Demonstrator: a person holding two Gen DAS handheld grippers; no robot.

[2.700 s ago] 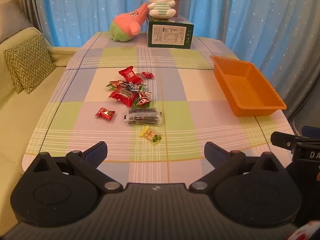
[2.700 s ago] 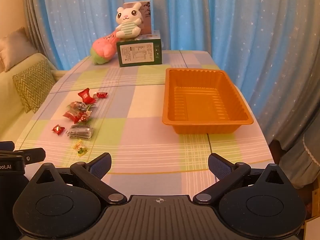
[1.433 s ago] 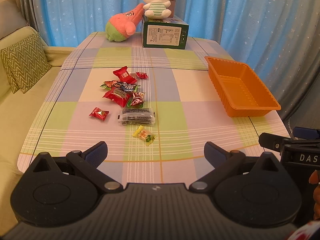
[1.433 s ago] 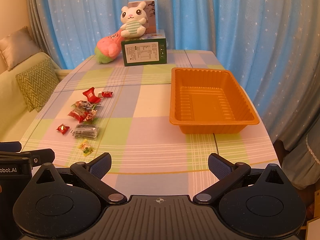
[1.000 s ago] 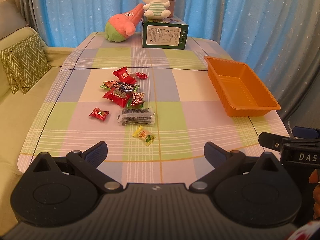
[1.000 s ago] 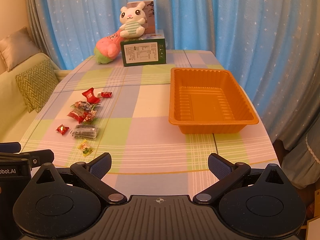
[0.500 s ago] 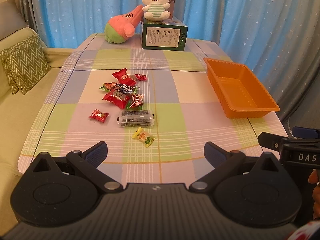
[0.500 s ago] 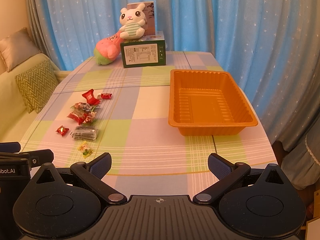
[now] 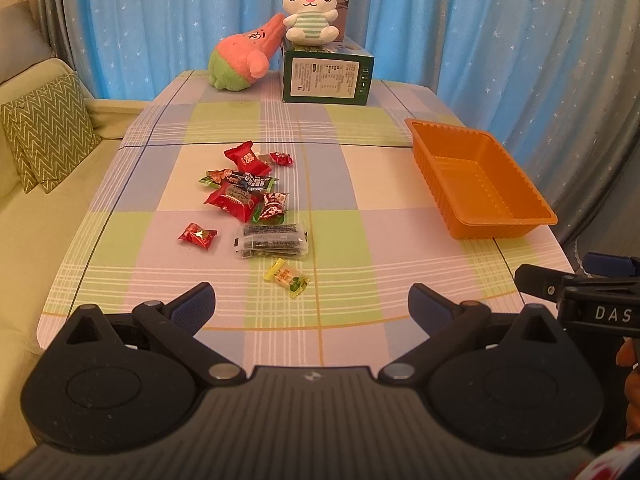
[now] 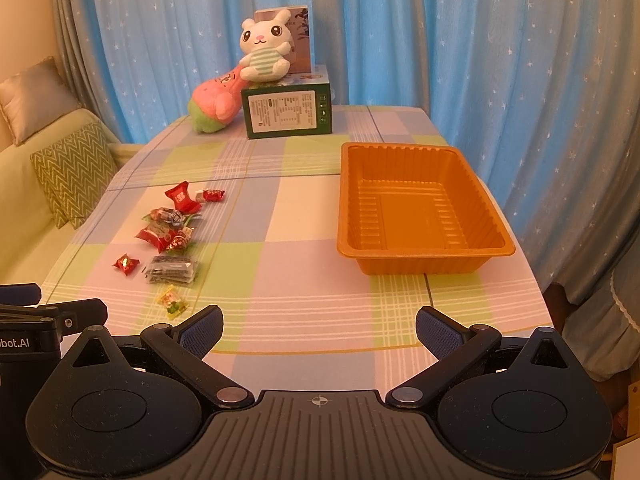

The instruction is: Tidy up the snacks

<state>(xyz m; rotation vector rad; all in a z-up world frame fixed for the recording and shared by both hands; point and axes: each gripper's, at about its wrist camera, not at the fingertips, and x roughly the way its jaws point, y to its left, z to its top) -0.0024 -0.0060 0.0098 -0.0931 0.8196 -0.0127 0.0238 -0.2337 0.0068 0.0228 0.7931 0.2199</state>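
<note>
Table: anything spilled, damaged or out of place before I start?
Nothing damaged or spilled. The snacks lie loose in a scatter on the tablecloth, none in the orange tray, which sits upright and empty. Both the left gripper and right gripper are open.

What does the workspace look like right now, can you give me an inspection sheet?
Surface: table under a checked cloth.
Job's things: wrapped snacks loose on the left; orange tray on the right, nothing in it.
Clutter: green box, white plush bunny on it, pink plush beside it.
Grippers: left tongs and right tongs open, holding nothing.
Cables: nothing seen.
Surroundings: blue curtains, sofa cushion.
</note>
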